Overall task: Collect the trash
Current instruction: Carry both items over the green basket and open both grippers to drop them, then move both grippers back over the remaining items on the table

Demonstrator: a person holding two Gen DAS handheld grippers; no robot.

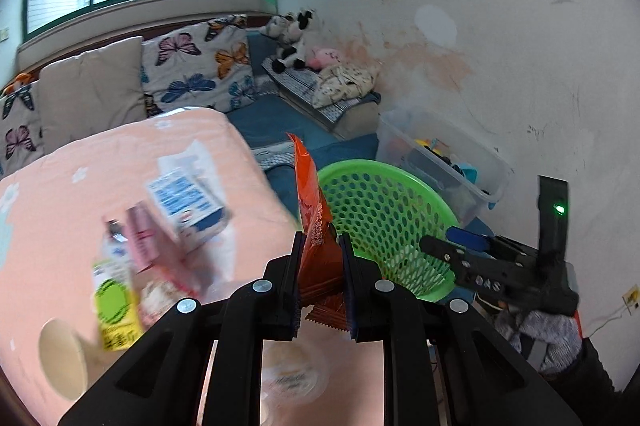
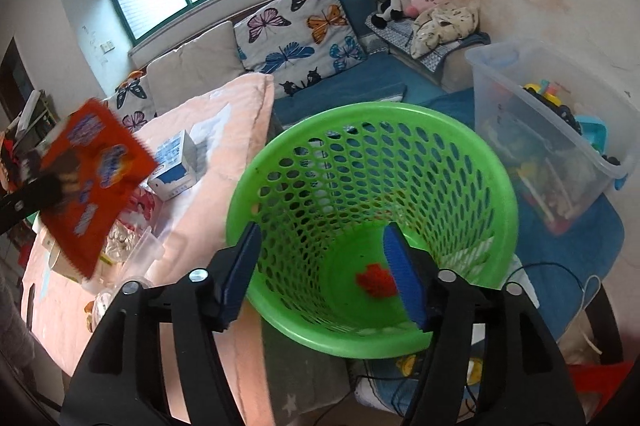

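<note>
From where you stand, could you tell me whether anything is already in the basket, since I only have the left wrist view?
Observer: Yes, a small red scrap lies on the bottom of the green basket.
Operator: Thank you. Is the right gripper holding anything?
Observer: No, the right gripper is open and empty, with its fingers on either side of the basket's near rim.
Operator: And what does my orange wrapper look like from that side?
Observer: The wrapper shows its broad printed face, clamped in the left gripper above the pink bed, to the left of the basket.
</note>
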